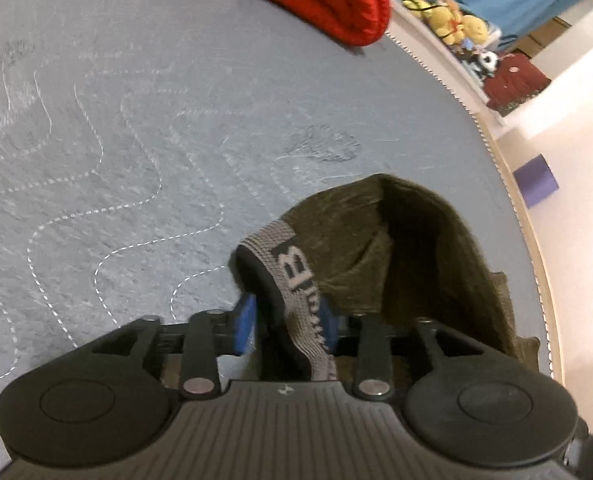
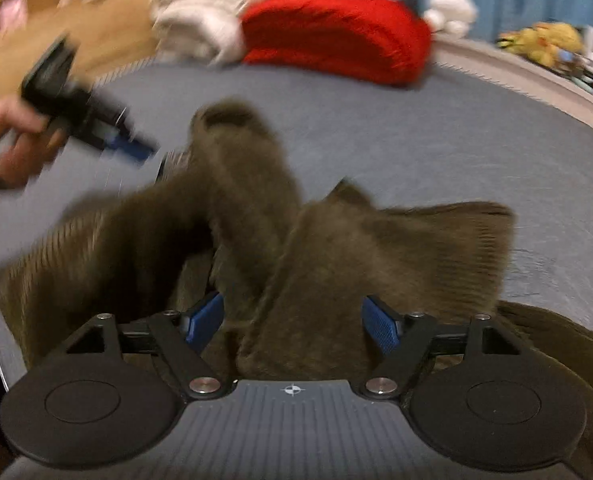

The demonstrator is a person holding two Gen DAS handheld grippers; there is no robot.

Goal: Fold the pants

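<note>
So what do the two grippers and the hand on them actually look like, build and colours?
Both match: the left gripper and right gripper have black ribbed bodies, two round black discs, black linkage bars with silver pivot pins, and blue ribbed finger pads. A small white crosshair mark sits on each body. In the right wrist view a bare left hand appears, with a thin black cable trailing below it.

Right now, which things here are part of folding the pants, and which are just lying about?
In the job:
pants
waistband, pinched in the left gripper
right gripper, open around the fabric
bed

Lying about:
red blanket
white laundry
plush toys
purple block
</note>
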